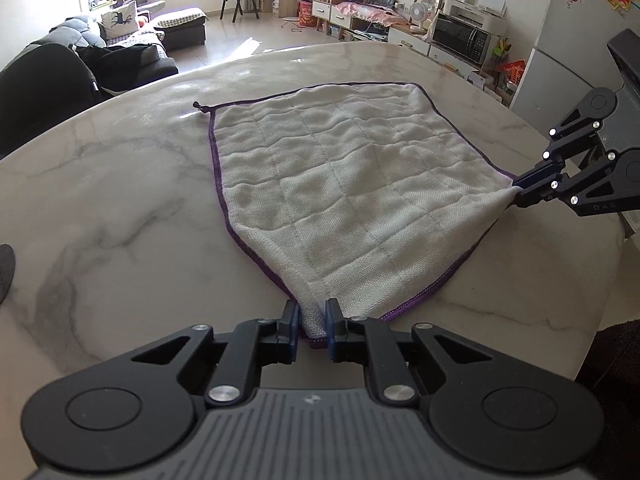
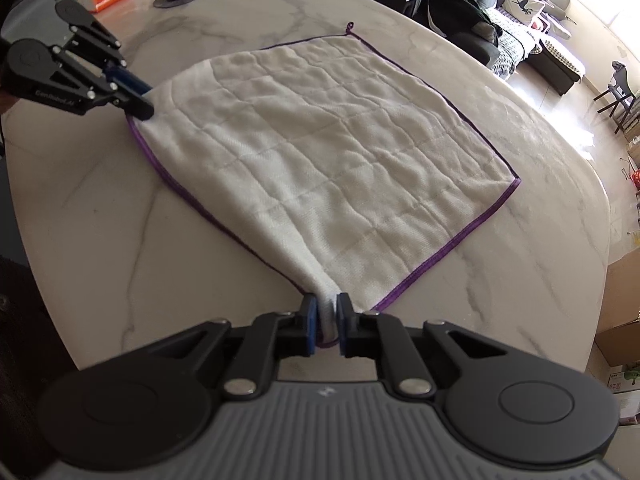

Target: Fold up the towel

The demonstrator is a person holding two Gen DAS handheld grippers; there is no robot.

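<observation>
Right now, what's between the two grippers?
Only the towel's near edge between left gripper and right gripper, both pinching corners; clearest in right wrist view.

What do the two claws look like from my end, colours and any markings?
Both match: the left claw and right claw have black linkage arms with silver pivot bolts, blue finger pads, round black side housings and a ribbed grey body. White lettering marks one arm of each, too small to read surely. No cables or sleeves show.
</observation>
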